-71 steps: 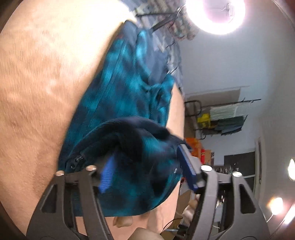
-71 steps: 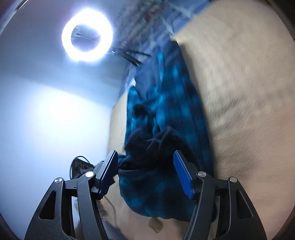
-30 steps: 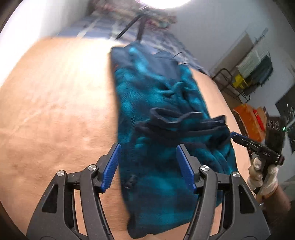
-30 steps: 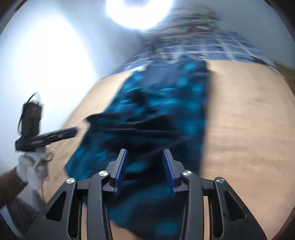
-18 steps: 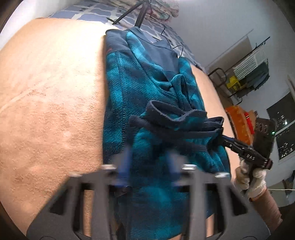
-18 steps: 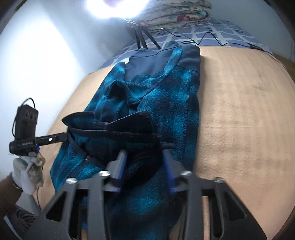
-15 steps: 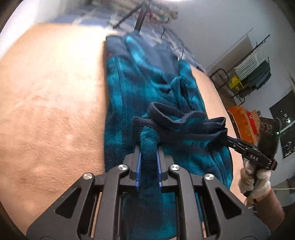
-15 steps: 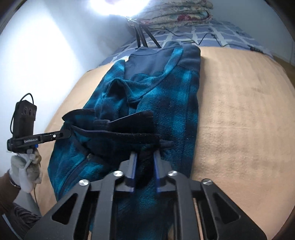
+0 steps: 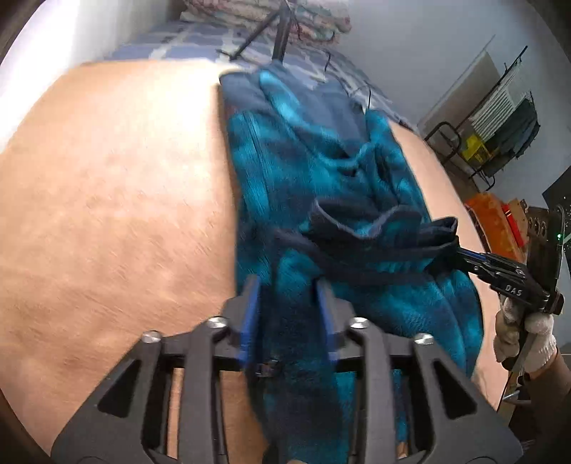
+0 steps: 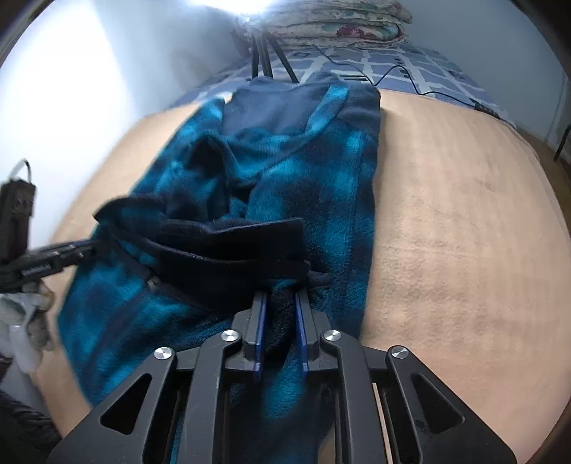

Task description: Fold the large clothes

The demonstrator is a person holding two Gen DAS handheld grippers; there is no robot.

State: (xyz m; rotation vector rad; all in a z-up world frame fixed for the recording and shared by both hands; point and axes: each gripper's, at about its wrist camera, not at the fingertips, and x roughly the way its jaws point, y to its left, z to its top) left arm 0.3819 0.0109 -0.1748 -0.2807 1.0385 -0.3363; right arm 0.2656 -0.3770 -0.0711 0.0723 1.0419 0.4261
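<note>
A teal and navy plaid fleece jacket [image 9: 321, 171] lies lengthwise on a tan blanket [image 9: 107, 200], folded narrow, its near end bunched up. My left gripper [image 9: 287, 285] is shut on the near hem of the jacket. My right gripper [image 10: 280, 298] is shut on the near hem at the other corner; the jacket [image 10: 303, 160] stretches away from it. The right gripper also shows in the left wrist view [image 9: 464, 255], gripping a dark fold. The left gripper shows in the right wrist view [image 10: 85, 250] at the jacket's left edge.
A blue checked sheet [image 10: 410, 71] and stacked folded quilts [image 10: 339, 21] lie beyond the blanket. Black tripod legs [image 10: 264, 60] stand at the far end. A clothes rack [image 9: 499, 117] and orange items [image 9: 489, 210] stand to the right of the bed.
Both grippers came down to the jacket's near end and closed on its hem. Since half a second ago the near hem has lifted slightly, with motion blur.
</note>
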